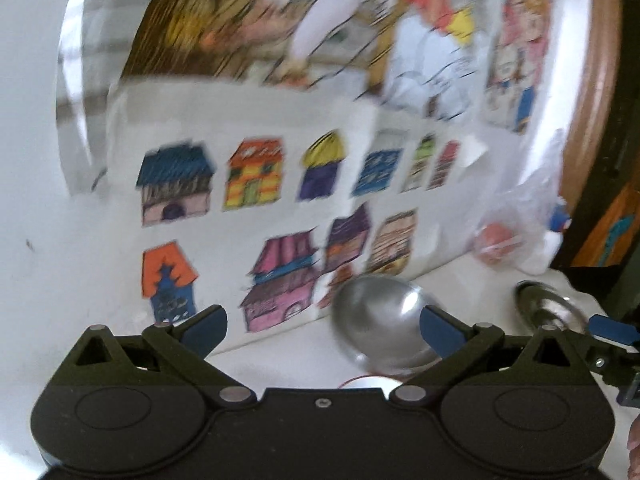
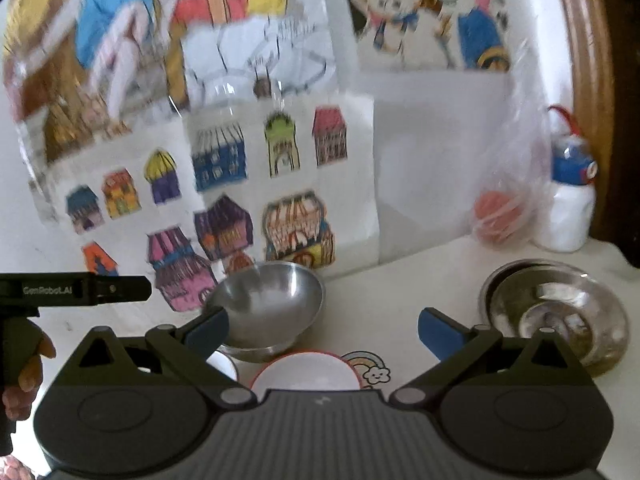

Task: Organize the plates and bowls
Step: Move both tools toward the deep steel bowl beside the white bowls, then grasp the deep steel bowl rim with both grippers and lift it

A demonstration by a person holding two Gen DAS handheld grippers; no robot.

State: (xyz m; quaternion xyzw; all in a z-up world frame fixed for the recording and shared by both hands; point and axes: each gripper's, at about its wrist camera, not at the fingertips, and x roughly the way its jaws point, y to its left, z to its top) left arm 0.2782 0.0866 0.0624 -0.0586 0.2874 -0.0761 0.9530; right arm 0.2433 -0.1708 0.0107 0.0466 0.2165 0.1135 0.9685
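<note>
A steel bowl [image 2: 268, 308] stands on the white table by the wall; it also shows blurred in the left wrist view [image 1: 380, 320]. A second steel bowl [image 2: 556, 316] with shiny items inside stands to the right, seen in the left wrist view [image 1: 548, 308] too. A white bowl with a red rim [image 2: 306, 372] lies below the first steel bowl, with a smaller white dish [image 2: 222, 362] beside it. My left gripper [image 1: 324, 328] is open and empty. My right gripper [image 2: 324, 328] is open and empty, above the white bowl. The left gripper's body [image 2: 76, 290] shows at the left.
Coloured drawings of houses [image 2: 224, 200] hang on the wall behind. A clear plastic bag with an orange ball [image 2: 500, 216] and a white bottle [image 2: 568, 208] stand at the back right. A wooden frame [image 2: 588, 80] edges the right. A rainbow sticker [image 2: 368, 366] is on the table.
</note>
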